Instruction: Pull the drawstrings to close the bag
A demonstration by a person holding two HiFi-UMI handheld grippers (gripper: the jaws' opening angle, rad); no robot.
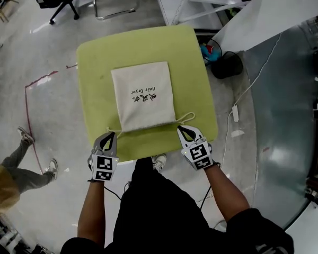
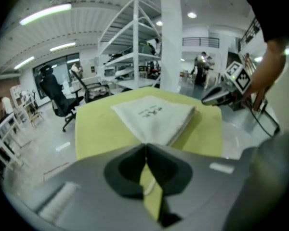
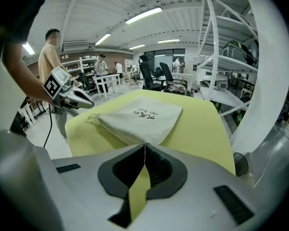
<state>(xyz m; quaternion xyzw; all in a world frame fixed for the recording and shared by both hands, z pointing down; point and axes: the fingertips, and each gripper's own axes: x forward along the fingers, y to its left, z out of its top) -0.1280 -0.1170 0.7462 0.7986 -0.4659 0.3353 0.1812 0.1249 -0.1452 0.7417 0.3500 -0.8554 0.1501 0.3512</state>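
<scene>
We found the task not yet begun. The bag (image 1: 143, 95) lay flat in the middle of the green tabletop (image 1: 95, 62), with its mouth toward the person, at full width and uncinched. The left drawstring (image 1: 115, 132) and right drawstring (image 1: 186, 117) trailed from its near corners. The left tool (image 1: 113, 134) and right tool (image 1: 179, 127) each stood just beside its cord, jaws pressed together, pinching nothing. In our judgement, both cords had yet to be gripped and pulled. The bag looked thin, and we could not tell its contents.
</scene>
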